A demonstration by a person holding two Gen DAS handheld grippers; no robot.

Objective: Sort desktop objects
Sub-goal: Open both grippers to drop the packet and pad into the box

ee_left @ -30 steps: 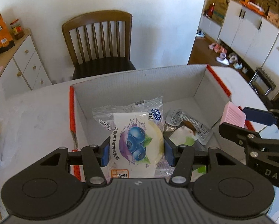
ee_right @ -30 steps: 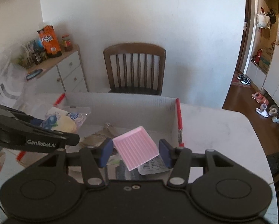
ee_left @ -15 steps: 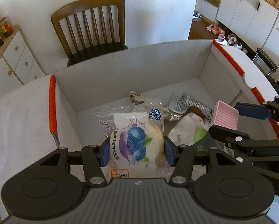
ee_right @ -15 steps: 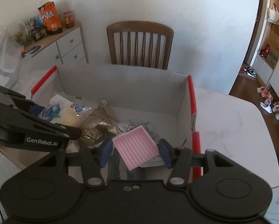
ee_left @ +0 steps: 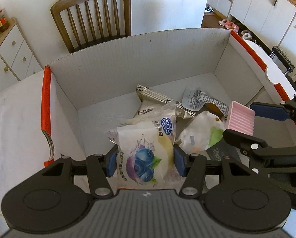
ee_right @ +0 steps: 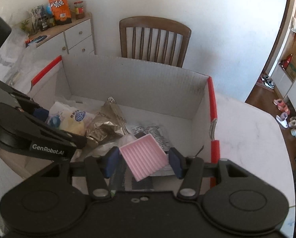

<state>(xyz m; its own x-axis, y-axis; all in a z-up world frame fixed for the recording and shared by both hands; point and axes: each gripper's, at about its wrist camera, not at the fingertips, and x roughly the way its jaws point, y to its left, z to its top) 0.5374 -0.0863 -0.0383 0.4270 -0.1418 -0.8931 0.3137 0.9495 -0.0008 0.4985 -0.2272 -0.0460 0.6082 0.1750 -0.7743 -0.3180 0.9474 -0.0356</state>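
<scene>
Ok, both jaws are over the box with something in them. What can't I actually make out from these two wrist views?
- Left wrist: lower end of the blueberry snack packet is hidden behind the left gripper body.
- Right wrist: the dark item under the pink ribbed tray is covered by the tray and the right gripper.
- Both views: the box near wall is cut off by the gripper bodies.
- Left wrist: print on the grey packet is too small to read.

You are in a home: a wooden chair point(ee_left: 92, 17) stands by the white wall, slippers point(ee_right: 283, 111) lie on the wood floor, and a drawer cabinet point(ee_right: 78, 37) carries a snack bag point(ee_right: 59, 7) and jars point(ee_right: 79, 10).
</scene>
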